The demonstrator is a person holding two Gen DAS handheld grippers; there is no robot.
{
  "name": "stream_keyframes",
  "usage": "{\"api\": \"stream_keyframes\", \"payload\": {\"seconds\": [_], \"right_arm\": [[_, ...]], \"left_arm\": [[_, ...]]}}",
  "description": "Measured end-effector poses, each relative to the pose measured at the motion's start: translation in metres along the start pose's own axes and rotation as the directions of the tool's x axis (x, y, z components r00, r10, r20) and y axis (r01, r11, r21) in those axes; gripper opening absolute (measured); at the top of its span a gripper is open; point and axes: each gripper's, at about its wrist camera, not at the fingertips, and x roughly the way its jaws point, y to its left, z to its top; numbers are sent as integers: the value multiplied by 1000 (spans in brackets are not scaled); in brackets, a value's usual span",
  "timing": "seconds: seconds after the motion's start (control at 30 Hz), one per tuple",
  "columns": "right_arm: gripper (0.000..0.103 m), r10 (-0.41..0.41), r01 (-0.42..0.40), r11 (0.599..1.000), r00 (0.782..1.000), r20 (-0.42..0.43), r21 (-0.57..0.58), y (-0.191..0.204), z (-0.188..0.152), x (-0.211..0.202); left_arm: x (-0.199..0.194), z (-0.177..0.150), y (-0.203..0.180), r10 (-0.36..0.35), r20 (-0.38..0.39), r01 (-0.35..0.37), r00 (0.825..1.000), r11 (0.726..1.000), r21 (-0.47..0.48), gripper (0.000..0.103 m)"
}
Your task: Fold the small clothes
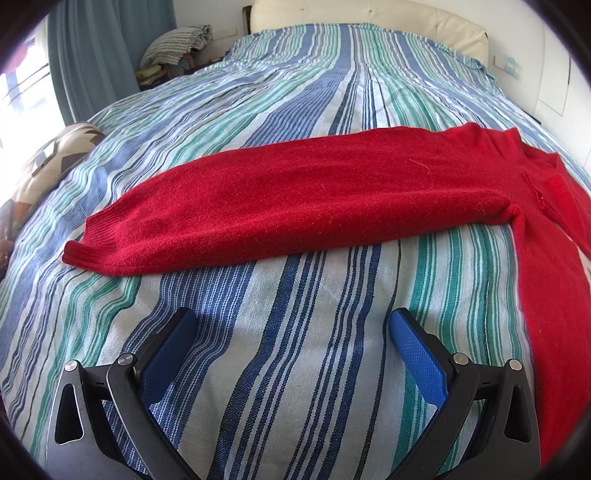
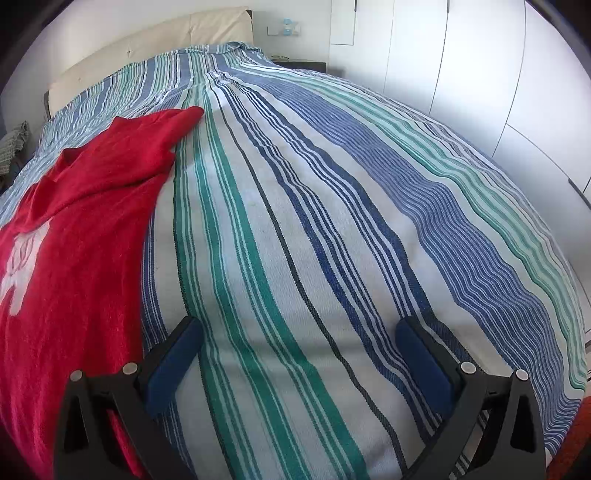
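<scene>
— Red and fuzzy: a sweater [image 1: 295,199] lying flat on the bed, front side up.
— Where on the bed?
— Near the foot end, on top of the striped bedspread [image 1: 295,369]. From the left wrist view, 1 long sleeve [image 1: 236,218] stretched straight out to the left, cuff [image 1: 88,247] ribbed and resting on the stripes.
— And from the other side?
— From the right wrist view, the sweater [image 2: 74,266] fills the left part, with a white picture [image 2: 22,266] on its chest. Other sleeve [image 2: 147,144] bent and rumpled, pointing up toward the headboard.
— Grippers?
— Left gripper [image 1: 291,325] spread wide, nothing between the 2 blue pads [image 1: 417,354], only stripes under it. Just short of the long sleeve, not touching it.
— Right one?
— Right gripper [image 2: 299,332] spread wide too, holding nothing. Left finger [image 2: 177,350] just beside the sweater's edge; touching or not, hard to tell.
— Further out?
— Cream headboard [image 1: 369,26] at the far end. Blue-grey curtain [image 1: 96,44] by a bright window on 1 side, with a checked cloth heap [image 1: 177,40] near it. White cupboard doors [image 2: 480,74] on the other side.
</scene>
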Motion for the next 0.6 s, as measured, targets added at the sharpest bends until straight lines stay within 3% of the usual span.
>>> {"api": "stream_keyframes", "payload": {"seconds": [0.6], "right_arm": [[102,-8,8,1000,1000,4,-5,2,-1,0]], "left_arm": [[0,0,0,1,0,-1,1000,1000,0,103]]}}
